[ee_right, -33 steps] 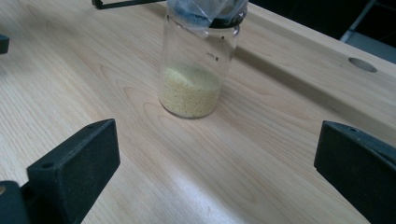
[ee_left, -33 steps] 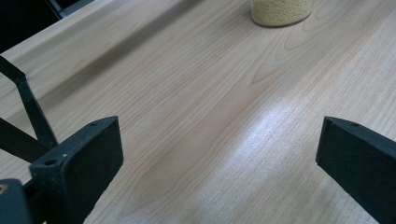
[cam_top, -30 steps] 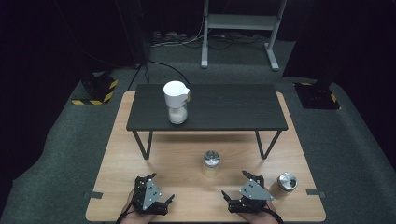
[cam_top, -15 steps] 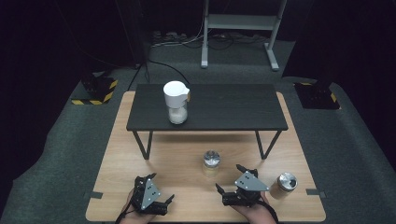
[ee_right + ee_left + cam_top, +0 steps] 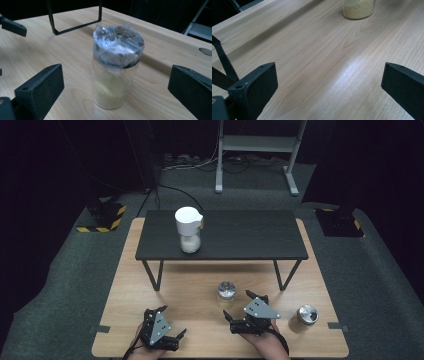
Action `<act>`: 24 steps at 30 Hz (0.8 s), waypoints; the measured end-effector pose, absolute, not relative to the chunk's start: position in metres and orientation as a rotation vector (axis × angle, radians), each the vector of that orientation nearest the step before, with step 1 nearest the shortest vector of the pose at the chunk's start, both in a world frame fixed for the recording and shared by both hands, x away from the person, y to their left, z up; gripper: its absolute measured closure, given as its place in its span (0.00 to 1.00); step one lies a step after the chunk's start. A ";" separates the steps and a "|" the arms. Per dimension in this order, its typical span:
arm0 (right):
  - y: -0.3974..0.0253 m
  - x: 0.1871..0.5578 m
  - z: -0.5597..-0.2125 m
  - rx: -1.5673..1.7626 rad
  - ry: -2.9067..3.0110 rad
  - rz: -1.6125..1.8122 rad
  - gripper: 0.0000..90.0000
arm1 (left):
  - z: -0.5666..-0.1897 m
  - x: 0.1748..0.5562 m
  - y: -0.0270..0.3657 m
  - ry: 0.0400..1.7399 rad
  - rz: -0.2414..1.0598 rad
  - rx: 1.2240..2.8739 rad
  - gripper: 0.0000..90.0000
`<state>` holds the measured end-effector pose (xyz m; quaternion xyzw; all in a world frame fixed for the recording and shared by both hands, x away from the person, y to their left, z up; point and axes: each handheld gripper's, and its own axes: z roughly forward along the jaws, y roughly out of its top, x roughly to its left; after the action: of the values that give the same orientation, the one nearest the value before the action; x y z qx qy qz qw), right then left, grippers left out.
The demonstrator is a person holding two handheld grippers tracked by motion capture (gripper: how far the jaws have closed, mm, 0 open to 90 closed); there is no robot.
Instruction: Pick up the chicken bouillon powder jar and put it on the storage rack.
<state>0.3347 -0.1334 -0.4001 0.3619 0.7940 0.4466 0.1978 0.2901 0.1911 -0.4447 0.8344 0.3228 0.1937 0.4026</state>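
High view: a person is working at a light wooden table [image 5: 165, 285] ringed by dark grey floor, both forearms entering over its near edge. A low black bench [image 5: 250, 235] is standing across the far half of the tabletop, its thin legs leaving a broad strip of bare wood between it and the near edge. One white-lidded dispenser [image 5: 188, 230], white grains in its clear base, is sitting on the bench's left part.

Three containers are showing in all: the dispenser, one clear jar [image 5: 226, 291] of yellow grain near the middle of the bare strip, and one metal-topped canister [image 5: 305, 316] close to the table's right edge.

Two grippers are resting low over the near strip. The left gripper [image 5: 176, 336] is sitting near the table's front edge, well apart from the jar, its jaws spread wide and gripping nothing; left gripper view has them framing bare wood [image 5: 332, 67], with the bottom of the jar [image 5: 358, 9] far off at the top.

The right gripper [image 5: 239, 311] is angled toward the jar from just in front of it. Right gripper view has the jar [image 5: 115, 67] standing upright between the two wide-spread jaws, clear plastic film crumpled over its dark lid. Neither jaw is touching the glass; open wood is lying on both sides.
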 end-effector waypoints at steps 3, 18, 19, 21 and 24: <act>-0.130 0.337 -0.400 1.009 2.214 1.258 0.00 | -0.445 0.290 0.192 0.820 0.484 2.101 0.01; -0.120 0.354 -0.405 1.020 2.177 1.295 0.05 | -0.444 0.290 0.194 0.821 0.470 2.085 0.01; -0.120 0.355 -0.406 1.024 2.176 1.298 0.06 | -0.444 0.290 0.194 0.821 0.470 2.084 0.01; -0.120 0.357 -0.407 1.029 2.170 1.310 0.10 | -0.444 0.290 0.194 0.819 0.471 2.084 0.01; -0.119 0.359 -0.409 1.035 2.159 1.318 0.15 | -0.444 0.291 0.195 0.819 0.471 2.083 0.01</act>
<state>0.3594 -0.1195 -0.4091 0.3709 0.7736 0.4721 0.2027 0.2906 0.1945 -0.4443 0.8288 0.3260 0.1874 0.4144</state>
